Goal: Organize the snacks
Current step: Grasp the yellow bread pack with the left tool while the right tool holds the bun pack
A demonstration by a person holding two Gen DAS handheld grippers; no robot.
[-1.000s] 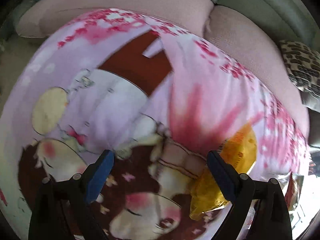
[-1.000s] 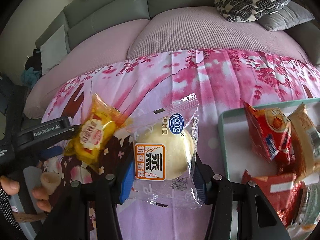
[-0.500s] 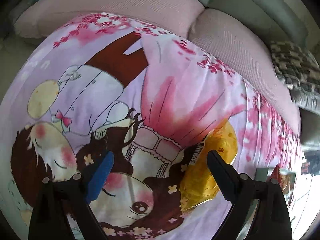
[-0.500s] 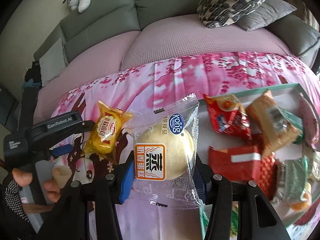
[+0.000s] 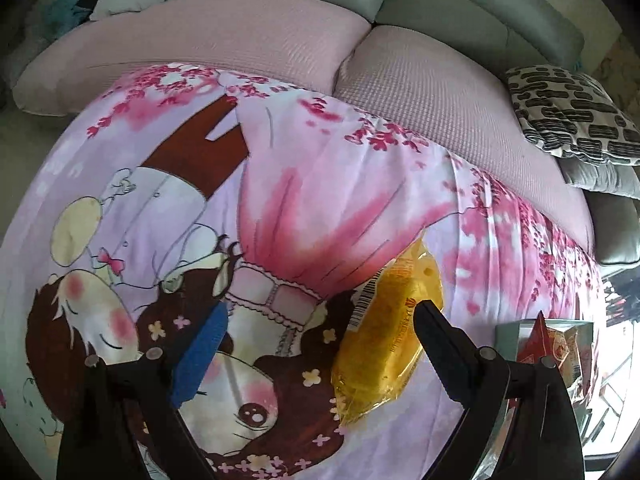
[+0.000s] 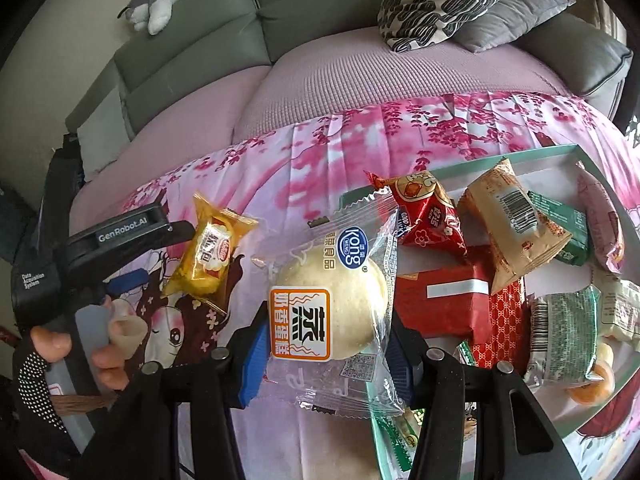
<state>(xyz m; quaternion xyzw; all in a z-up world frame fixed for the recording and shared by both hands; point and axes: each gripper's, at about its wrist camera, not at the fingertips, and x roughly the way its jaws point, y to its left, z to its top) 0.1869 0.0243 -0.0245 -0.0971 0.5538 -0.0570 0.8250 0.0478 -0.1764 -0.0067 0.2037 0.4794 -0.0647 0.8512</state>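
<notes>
Two grippers here: right gripper (image 6: pixel 326 354) pinches the clear-wrapped round steamed bun (image 6: pixel 332 308), teal tray (image 6: pixel 460 168) just right; wide-open left gripper (image 5: pixel 320 344) holds nothing, yellow crinkly snack packet (image 5: pixel 384 344) lengthwise against its right finger.

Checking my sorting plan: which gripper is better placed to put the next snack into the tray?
Right. The right gripper already clamps the bun packet at the teal tray edge. The left gripper stands open beside the yellow snack, farther off.

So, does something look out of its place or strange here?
One snack stands out: the yellow packet lies alone on the printed cloth, outside the green tray that holds the other snacks. The right gripper holds a steamed cake packet. Nothing looks spilled or torn.
</notes>
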